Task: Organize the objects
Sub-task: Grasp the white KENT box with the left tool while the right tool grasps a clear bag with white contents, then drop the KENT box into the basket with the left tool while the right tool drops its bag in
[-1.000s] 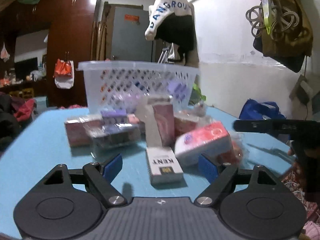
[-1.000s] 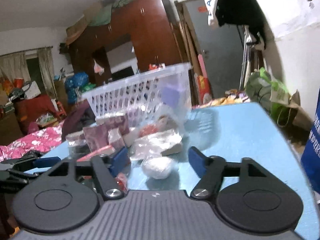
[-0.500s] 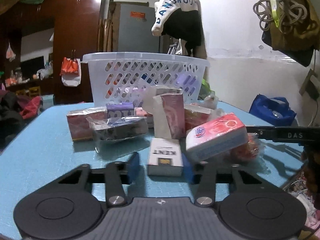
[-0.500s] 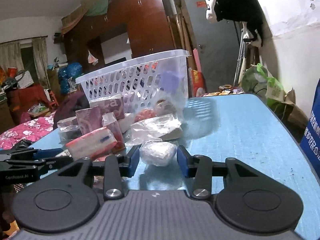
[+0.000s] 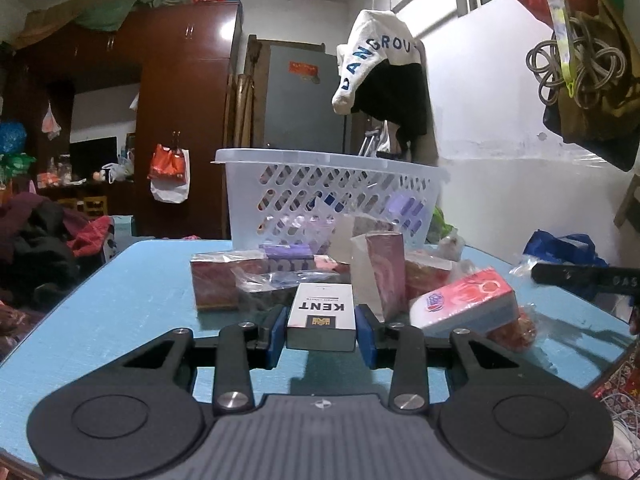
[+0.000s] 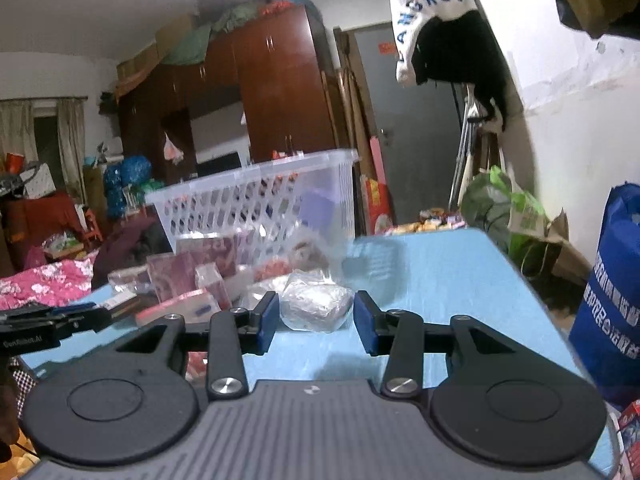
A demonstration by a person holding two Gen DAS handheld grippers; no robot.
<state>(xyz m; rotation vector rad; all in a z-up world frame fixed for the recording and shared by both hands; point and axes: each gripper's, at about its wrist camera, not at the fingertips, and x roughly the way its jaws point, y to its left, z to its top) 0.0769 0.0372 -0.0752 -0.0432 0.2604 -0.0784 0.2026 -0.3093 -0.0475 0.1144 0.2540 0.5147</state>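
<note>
Blue table (image 5: 132, 300) – basket (image 5: 320, 196) w/ purple box (image 5: 404, 208); left jaws grip KENT pack (image 5: 322, 316), right jaws – plastic-wrapped bundle (image 6: 316, 308).

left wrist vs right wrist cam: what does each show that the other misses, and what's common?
Left wrist only: the left tongs clamped on the white KENT box, and the coiled cord hanging on the wall.
Right wrist only: the right tongs around the clear-wrapped bundle, and the blue bag beside the table.
Both: the white basket, the red tissue pack and the blue table.
</note>
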